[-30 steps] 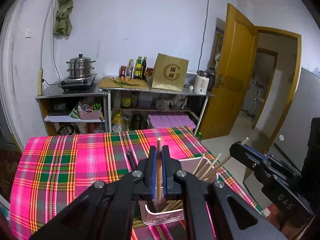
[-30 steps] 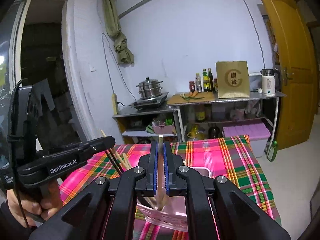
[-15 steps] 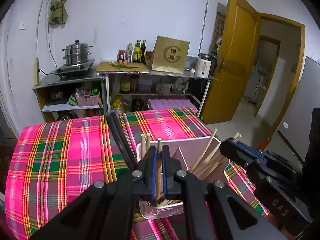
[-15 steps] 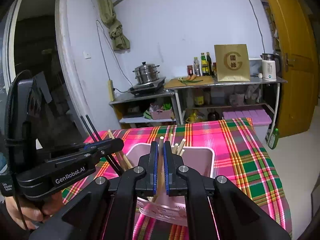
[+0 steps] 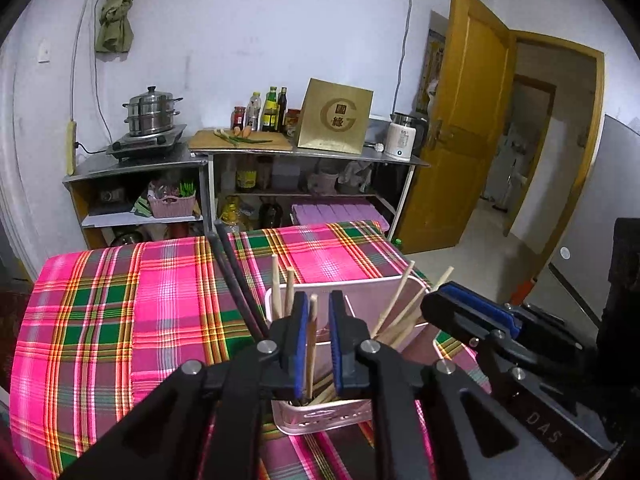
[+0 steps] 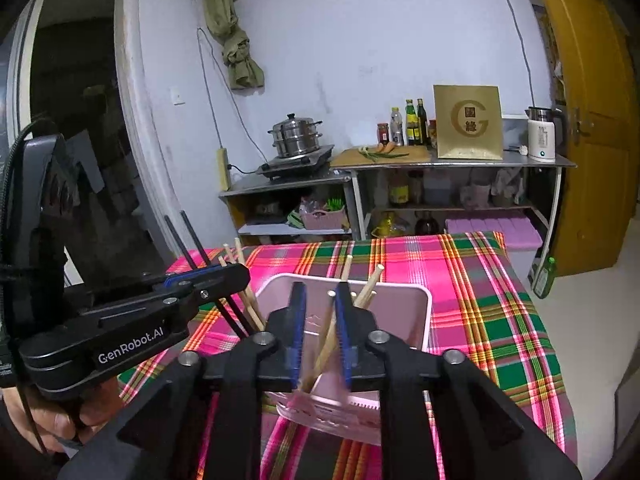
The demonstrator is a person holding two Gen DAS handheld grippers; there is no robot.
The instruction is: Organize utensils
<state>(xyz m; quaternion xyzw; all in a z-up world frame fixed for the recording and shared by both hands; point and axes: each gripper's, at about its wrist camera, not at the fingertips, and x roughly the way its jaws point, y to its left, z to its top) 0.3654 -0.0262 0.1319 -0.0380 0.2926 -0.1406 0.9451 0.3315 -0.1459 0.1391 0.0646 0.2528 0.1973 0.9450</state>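
Note:
A pink utensil holder (image 5: pixel 362 286) stands on the plaid tablecloth; it also shows in the right wrist view (image 6: pixel 425 312). It holds several wooden chopsticks (image 5: pixel 398 308) and two black chopsticks (image 5: pixel 236 280). My left gripper (image 5: pixel 319 338) is open above the holder's near side, with a wooden chopstick (image 5: pixel 311 344) standing loose between its pads. My right gripper (image 6: pixel 321 332) is open above the holder, and a wooden chopstick (image 6: pixel 326 334) leans free between its pads. Each gripper shows in the other's view, to the side of the holder.
The table with the pink and green plaid cloth (image 5: pixel 120 312) fills the foreground. Behind it stand metal shelves (image 5: pixel 240 160) with a steamer pot, bottles, a cutting board and a kettle. A yellow door (image 5: pixel 468 120) stands open on the right.
Both grippers came down over the holder and opened. The wooden chopsticks they were holding now stand loose inside the holder.

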